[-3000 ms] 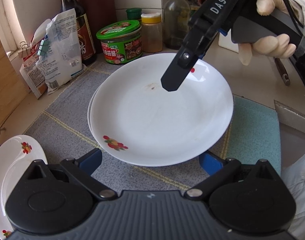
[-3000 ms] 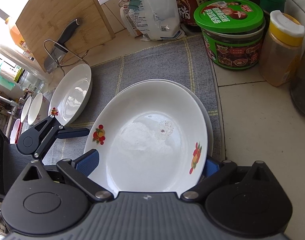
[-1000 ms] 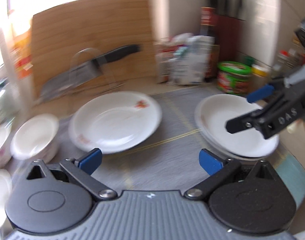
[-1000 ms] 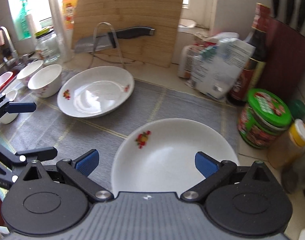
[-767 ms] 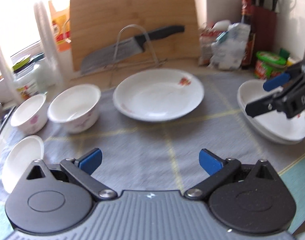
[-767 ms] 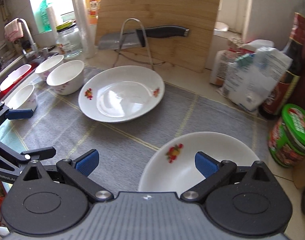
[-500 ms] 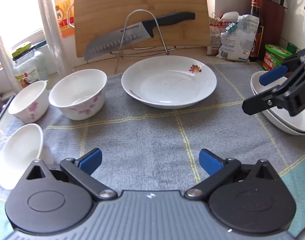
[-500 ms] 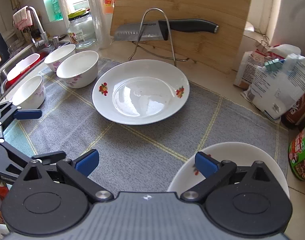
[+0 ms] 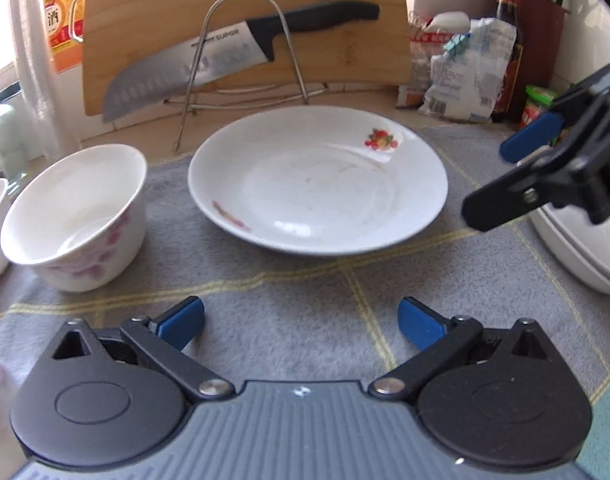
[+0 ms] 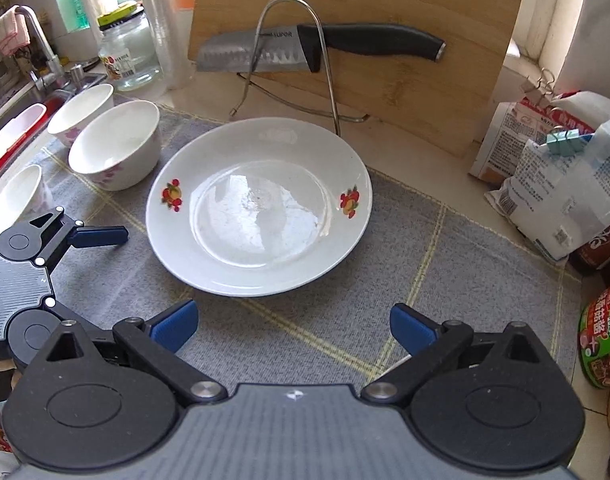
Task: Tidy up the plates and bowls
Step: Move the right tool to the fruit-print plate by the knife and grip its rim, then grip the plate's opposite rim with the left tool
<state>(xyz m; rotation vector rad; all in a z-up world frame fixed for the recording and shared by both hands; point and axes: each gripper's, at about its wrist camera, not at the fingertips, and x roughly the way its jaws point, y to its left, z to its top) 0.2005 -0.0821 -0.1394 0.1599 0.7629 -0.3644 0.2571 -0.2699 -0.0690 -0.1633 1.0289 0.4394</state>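
The knife blade, straight ahead of the left gripper on its wire rack, reads "SUPOR". Far left, the orange bottle label shows the character "酒". Other package print is too small to read.

1. A home kitchen counter: a tall bamboo cutting board leans against the wall behind a black-handled santoku knife resting on a bent wire stand.
2. A steel sink tap stands at the far left.
3. A dark sauce bottle, a green-lidded paste jar and clipped food bags crowd the right side.
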